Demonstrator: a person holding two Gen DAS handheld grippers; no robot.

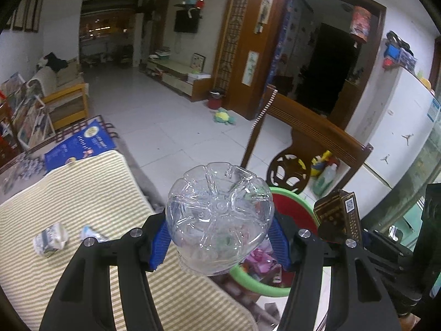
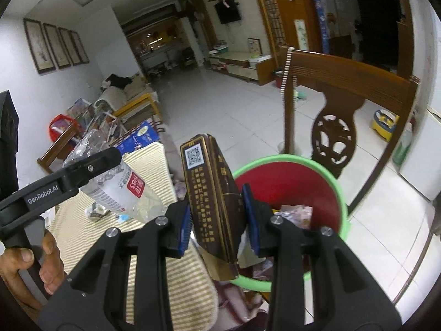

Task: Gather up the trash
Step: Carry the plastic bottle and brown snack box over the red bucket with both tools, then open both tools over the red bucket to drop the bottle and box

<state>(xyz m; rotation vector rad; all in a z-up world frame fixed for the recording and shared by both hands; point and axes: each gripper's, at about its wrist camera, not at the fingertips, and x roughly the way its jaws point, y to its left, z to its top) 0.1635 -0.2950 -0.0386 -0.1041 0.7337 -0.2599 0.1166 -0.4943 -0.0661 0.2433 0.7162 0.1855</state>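
Two tools are loaded. The left tool (image 1: pixel 219 244) grips a clear plastic bottle (image 1: pixel 219 220) across its body, and the right tool (image 2: pixel 216 222) is closed on a brown carton (image 2: pixel 212 193); both hang near the green-rimmed bucket (image 2: pixel 341 193). I judge both things light; the bottle is thin, slippery and crushes easily. Left of the bucket, crumpled paper (image 1: pixel 51 241) lies on the bench's striped mat (image 1: pixel 82 190). Behind the bucket stands a wooden chair (image 2: pixel 352 82).
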